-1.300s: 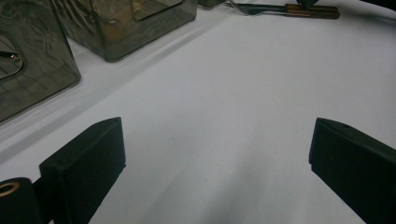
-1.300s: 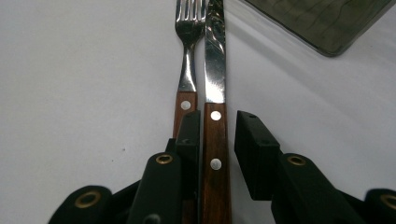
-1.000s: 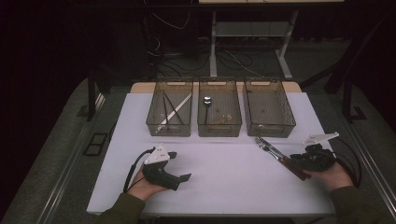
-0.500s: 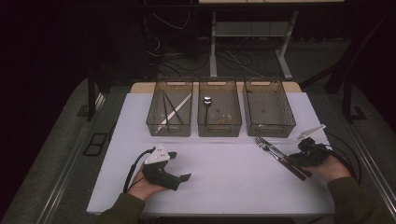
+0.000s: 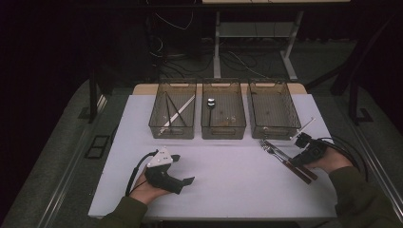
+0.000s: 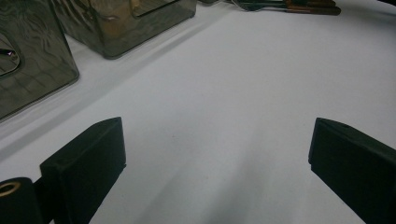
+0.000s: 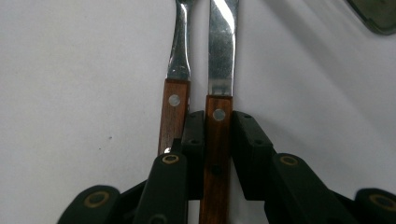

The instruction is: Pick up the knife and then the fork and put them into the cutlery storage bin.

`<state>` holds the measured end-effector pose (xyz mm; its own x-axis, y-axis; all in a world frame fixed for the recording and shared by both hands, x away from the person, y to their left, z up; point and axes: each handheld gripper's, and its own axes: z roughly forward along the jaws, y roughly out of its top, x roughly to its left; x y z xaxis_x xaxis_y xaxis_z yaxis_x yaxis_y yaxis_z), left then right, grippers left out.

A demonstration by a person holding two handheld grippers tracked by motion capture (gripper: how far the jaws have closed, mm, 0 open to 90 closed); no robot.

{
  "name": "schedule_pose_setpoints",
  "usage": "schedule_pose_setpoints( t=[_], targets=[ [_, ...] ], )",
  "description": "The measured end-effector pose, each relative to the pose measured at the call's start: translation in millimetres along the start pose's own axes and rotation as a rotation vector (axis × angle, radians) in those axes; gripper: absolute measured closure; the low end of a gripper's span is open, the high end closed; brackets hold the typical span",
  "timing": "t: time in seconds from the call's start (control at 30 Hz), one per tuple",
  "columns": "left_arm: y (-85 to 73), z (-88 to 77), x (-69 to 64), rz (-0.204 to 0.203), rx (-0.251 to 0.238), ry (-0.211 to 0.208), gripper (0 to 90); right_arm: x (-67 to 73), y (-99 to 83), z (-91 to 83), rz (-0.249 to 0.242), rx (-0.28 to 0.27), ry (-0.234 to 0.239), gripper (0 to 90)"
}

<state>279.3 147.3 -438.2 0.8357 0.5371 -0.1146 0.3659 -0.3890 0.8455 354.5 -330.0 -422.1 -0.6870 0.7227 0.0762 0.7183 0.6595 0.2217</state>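
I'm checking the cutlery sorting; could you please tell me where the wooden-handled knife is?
In the high view the knife lies at the table's right, before the rightmost bin, beside the fork, its handle clamped by the right gripper.

The knife (image 7: 219, 116), with a shiny steel blade and a brown wooden handle set with pale rivets, is lying flat on the white worktop (image 5: 228, 166) near its right edge, its handle sitting clamped between the black fingers (image 7: 250, 149) of the right gripper (image 7: 218, 140). The fork (image 7: 176, 93), matching in steel and riveted wood, is lying just beside it, parallel, outside the grip. In the high view both pieces (image 5: 280, 154) are pointing up and left toward the rightmost bin.
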Motion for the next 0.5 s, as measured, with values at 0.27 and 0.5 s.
schedule_pose_setpoints(
  t=[0.27,0.5],
  targets=[
    [0.1,0.0,-0.1,0.001,0.0,0.0,2.6,2.5,18.1,3.3,-0.015,0.129,-0.019,75.6],
    [0.2,-0.5,0.0,0.002,0.0,-0.006,2.6,2.7,19.3,2.8,-0.019,0.137,-0.022,77.2]
  ],
)
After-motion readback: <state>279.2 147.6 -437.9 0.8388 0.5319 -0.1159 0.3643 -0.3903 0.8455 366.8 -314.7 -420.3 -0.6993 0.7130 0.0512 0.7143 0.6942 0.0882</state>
